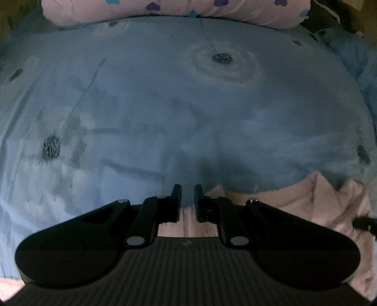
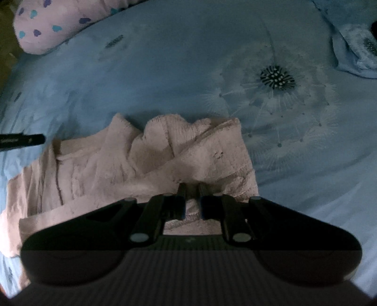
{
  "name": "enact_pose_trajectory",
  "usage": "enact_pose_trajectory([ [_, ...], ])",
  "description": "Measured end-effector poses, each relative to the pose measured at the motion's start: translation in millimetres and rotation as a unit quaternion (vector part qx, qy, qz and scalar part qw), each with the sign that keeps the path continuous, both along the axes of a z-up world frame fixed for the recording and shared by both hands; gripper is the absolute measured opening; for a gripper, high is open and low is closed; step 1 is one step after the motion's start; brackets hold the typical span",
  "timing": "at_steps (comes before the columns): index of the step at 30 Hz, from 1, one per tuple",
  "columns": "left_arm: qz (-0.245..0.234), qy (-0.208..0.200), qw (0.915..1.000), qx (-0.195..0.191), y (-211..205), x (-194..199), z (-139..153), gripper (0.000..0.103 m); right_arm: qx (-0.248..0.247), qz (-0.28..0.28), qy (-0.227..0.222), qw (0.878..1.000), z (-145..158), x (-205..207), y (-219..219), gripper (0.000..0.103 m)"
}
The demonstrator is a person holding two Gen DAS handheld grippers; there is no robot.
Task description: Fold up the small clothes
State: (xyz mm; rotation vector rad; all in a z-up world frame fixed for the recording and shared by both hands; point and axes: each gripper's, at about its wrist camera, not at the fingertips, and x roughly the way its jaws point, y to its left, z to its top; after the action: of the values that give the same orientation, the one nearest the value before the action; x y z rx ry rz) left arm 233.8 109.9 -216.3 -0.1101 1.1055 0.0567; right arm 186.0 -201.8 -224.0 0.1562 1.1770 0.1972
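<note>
A pink fuzzy garment point(image 2: 146, 160) lies rumpled on the blue dandelion-print bedsheet point(image 2: 179, 70). In the right wrist view my right gripper point(image 2: 192, 188) sits on the garment's near right part, its fingers narrowly apart with a fold of pink cloth between them. In the left wrist view the garment point(image 1: 306, 200) lies at the lower right and runs under my left gripper point(image 1: 187, 189), whose fingers stand slightly apart over the garment's far edge with nothing visibly pinched. The left gripper's finger point(image 2: 23, 141) pokes in at the left of the right wrist view.
A pink pillow with blue and purple hearts point(image 1: 179, 9) lies along the far edge of the bed, also in the right wrist view point(image 2: 59, 23). A bunched blue blanket point(image 2: 355, 51) sits at the far right. Open sheet lies beyond the garment.
</note>
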Motion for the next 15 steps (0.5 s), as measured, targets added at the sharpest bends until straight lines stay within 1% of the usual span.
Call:
enact_pose_trajectory([
  [2,-0.003,0.0,0.9999,-0.01,5,-12,9,0.016,-0.002,0.006,-0.035,0.999,17,-6,0,0.016],
  [3,-0.005,-0.001,0.9999,-0.012,6,-19,13,0.019,-0.007,0.002,-0.05,0.999,24,-7,-3,0.017],
  [5,-0.004,-0.002,0.9998,-0.017,8,-32,16,0.026,-0.017,-0.016,-0.066,0.998,31,-6,-11,0.04],
  [6,-0.002,-0.001,0.9998,-0.02,9,-38,17,0.033,-0.02,-0.025,-0.075,0.997,32,-4,-17,0.062],
  [7,0.002,0.001,0.9997,-0.024,9,-45,17,0.038,-0.022,-0.031,-0.087,0.996,32,-1,-22,0.07],
  [8,0.007,0.001,0.9996,-0.026,9,-52,18,0.039,-0.028,-0.034,-0.094,0.995,29,2,-28,0.069],
  [9,0.013,0.002,0.9995,-0.028,8,-58,18,0.041,-0.03,-0.031,-0.088,0.995,25,7,-32,0.068],
  [12,0.026,0.004,0.9989,-0.038,4,-75,17,0.043,-0.002,-0.013,-0.027,1.0,3,27,-41,0.067],
  [13,0.031,0.005,0.9987,-0.041,2,-80,16,0.043,0.012,-0.014,-0.003,1.0,-6,31,-43,0.065],
  [14,0.035,0.007,0.9984,-0.044,-1,-85,15,0.044,0.024,-0.015,0.009,1.0,-12,32,-43,0.062],
  [15,0.037,0.011,0.9982,-0.047,-4,-90,13,0.045,0.029,-0.008,0.001,1.0,-12,30,-42,0.046],
])
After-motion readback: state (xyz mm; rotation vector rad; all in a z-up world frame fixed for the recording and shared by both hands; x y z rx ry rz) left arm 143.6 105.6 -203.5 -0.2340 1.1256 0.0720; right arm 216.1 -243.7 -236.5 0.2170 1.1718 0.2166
